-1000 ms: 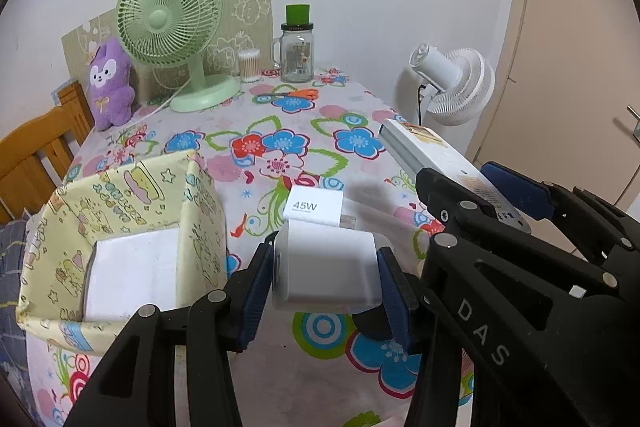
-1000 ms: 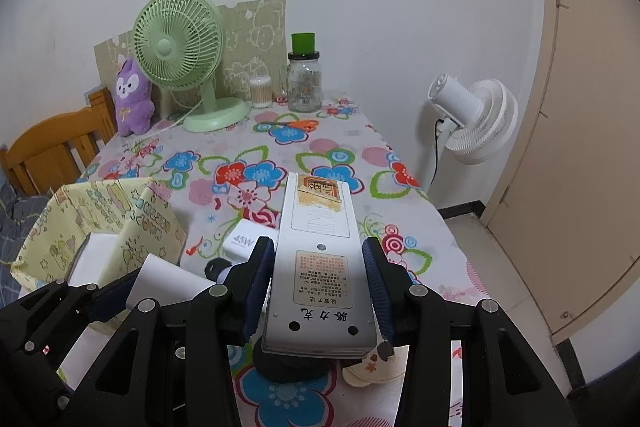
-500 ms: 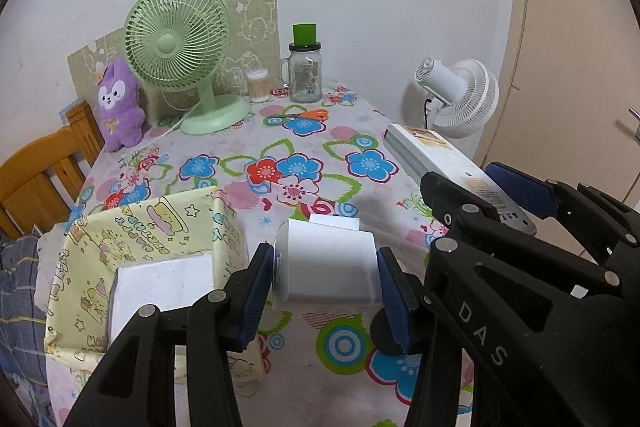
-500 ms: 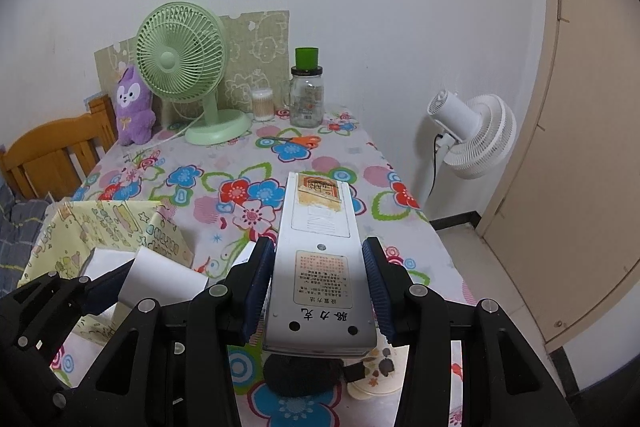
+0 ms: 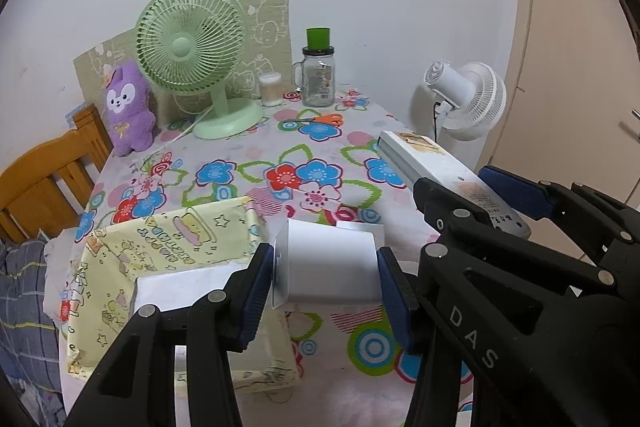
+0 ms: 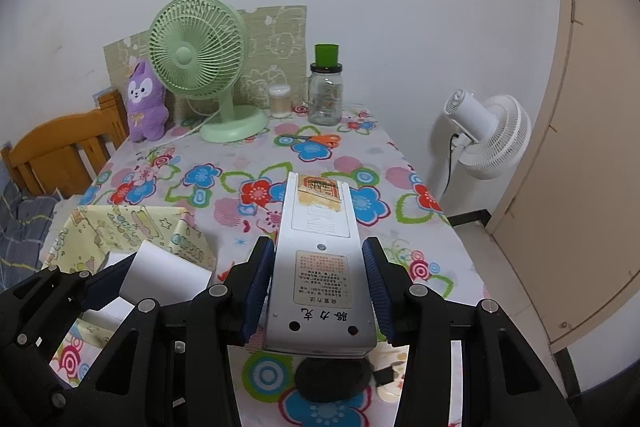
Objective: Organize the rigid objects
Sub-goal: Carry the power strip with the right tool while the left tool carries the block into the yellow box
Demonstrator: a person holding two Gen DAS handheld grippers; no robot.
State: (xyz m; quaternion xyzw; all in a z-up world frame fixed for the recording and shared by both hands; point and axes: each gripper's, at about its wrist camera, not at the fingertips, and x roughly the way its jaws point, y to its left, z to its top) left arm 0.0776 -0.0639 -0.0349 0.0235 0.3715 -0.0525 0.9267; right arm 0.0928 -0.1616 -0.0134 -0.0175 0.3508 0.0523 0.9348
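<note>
While the left gripper (image 5: 326, 277) hid most of a white box (image 5: 180, 287) inside the yellow bin (image 5: 120, 255) at seven o'clock, its jaws stood clamped on a plain white charger block (image 5: 328, 267) above the bin's edge. At three o'clock, the right gripper (image 6: 318, 287) clamped a white remote (image 6: 320, 259), back label up, over the floral tablecloth (image 6: 240, 163).

A home room: a bench (image 6: 400, 163) under a flowered cloth against a white wall, bearing a green fan (image 6: 200, 67), a purple plush toy (image 6: 145, 103) and a jar (image 6: 325, 95), with a wooden chair (image 6: 60, 155), a white fan (image 6: 488, 131) and a door (image 6: 592, 107) nearby.
</note>
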